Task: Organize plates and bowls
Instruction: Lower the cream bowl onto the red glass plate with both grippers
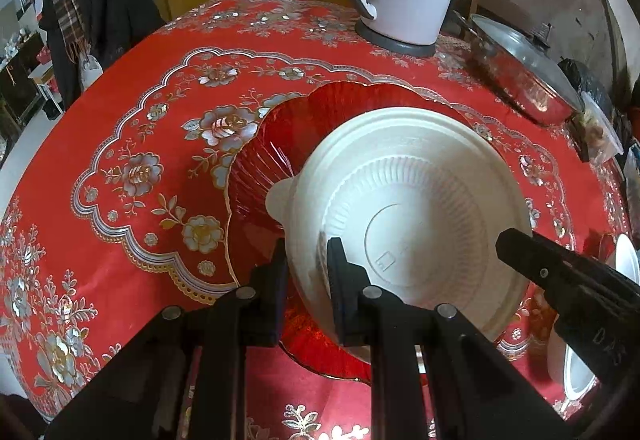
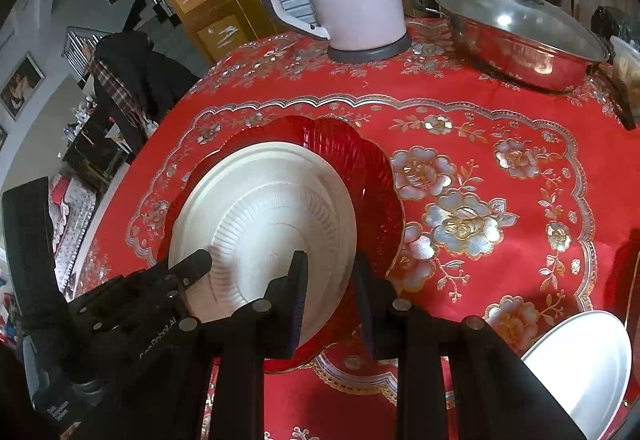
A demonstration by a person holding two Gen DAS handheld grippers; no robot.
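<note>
Both the left tongs [image 1: 308,272] and right tongs [image 2: 332,292] pinch opposite rims of a white bowl [image 1: 408,207] sitting in a red plate [image 1: 280,143] on the bench [image 1: 160,111].

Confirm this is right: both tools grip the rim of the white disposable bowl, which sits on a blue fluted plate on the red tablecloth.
One detail is wrong: the fluted plate is red, not blue, as the left wrist view shows. The rest stands: the left tool and right tool each straddle the rim of the white disposable bowl, which sits on that plate on the red tablecloth.
</note>
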